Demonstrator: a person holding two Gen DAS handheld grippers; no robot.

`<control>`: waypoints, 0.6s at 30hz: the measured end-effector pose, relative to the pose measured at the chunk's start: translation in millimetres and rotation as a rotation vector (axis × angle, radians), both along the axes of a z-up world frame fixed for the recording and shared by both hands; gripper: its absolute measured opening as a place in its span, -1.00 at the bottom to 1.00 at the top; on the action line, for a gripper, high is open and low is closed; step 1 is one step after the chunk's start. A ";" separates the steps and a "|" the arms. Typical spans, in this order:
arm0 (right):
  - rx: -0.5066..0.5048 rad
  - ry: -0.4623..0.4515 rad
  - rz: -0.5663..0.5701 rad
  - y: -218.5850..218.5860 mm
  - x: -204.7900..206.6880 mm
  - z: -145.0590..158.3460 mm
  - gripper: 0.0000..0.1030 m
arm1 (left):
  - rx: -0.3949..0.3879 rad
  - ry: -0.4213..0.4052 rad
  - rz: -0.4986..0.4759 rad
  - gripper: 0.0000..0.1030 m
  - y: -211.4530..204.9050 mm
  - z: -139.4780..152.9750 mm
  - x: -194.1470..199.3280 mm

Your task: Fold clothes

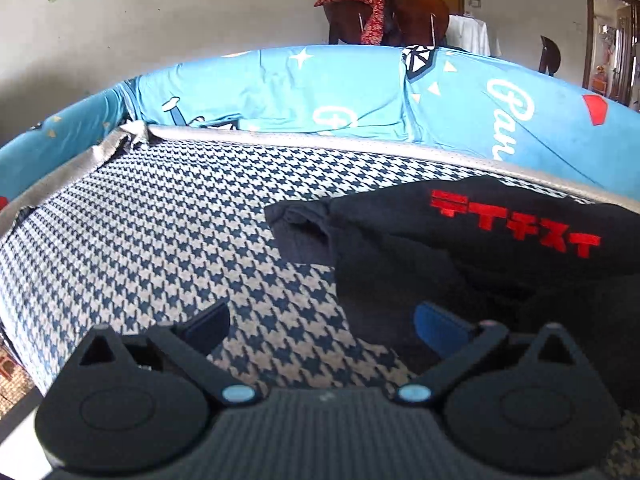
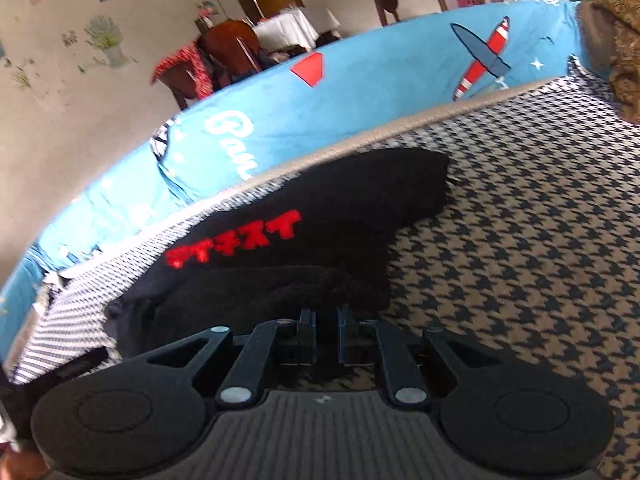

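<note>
On the houndstooth sofa seat [image 1: 160,240], your right gripper [image 2: 326,330] pinches the near edge of the bunched black garment [image 2: 320,208] while your left gripper [image 1: 320,320] hovers spread beside it, so pulling one-handed could drag the pile askew.

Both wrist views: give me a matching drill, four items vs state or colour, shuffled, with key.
Column 1:
1. left gripper
2. right gripper
3. black garment
4. sofa back cover

Column 2:
A. blue with cartoon prints
B. fingers spread apart, nothing between them
C. red lettering, lying on the houndstooth seat
D. fingers close together at the edge of dark cloth

Pairs: 1-B, 2-D, 3-C, 4-A
</note>
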State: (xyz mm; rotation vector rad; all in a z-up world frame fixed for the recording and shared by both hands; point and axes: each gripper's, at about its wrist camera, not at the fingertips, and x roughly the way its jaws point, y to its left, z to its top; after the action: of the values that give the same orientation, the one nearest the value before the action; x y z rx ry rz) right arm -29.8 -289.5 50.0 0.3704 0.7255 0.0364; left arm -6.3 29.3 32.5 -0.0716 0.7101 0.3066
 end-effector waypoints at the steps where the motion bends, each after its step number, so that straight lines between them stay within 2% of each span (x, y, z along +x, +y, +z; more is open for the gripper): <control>1: -0.002 0.019 -0.016 -1.6 0.0 -3.1 -0.72 | -0.007 0.004 -0.013 0.99 -2.5 0.3 -2.5; 5: 0.006 0.039 -0.069 -10.4 -3.1 -7.0 -0.67 | -0.015 0.015 -0.073 1.00 -13.0 -0.7 -7.6; 7: -0.004 0.011 -0.090 -13.4 -7.1 -2.6 -0.45 | -0.012 0.018 -0.107 0.99 -19.2 -2.3 -9.3; 8: -0.010 -0.005 -0.101 -14.3 -9.2 -0.1 -0.43 | -0.005 0.020 -0.122 1.00 -22.7 -3.3 -10.2; 14: -0.039 -0.101 -0.096 -9.2 -22.3 12.2 -0.43 | -0.003 0.041 -0.181 1.00 -34.2 -10.7 -13.0; 18: -0.028 -0.124 -0.015 3.1 -27.1 11.4 -0.43 | 0.002 0.048 -0.188 1.00 -37.0 -14.4 -13.5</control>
State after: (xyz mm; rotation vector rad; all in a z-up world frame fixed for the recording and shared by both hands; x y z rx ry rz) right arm -56.9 -286.4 61.5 0.3436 0.5998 0.0350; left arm -19.9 -7.7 18.1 0.0048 0.7587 0.1299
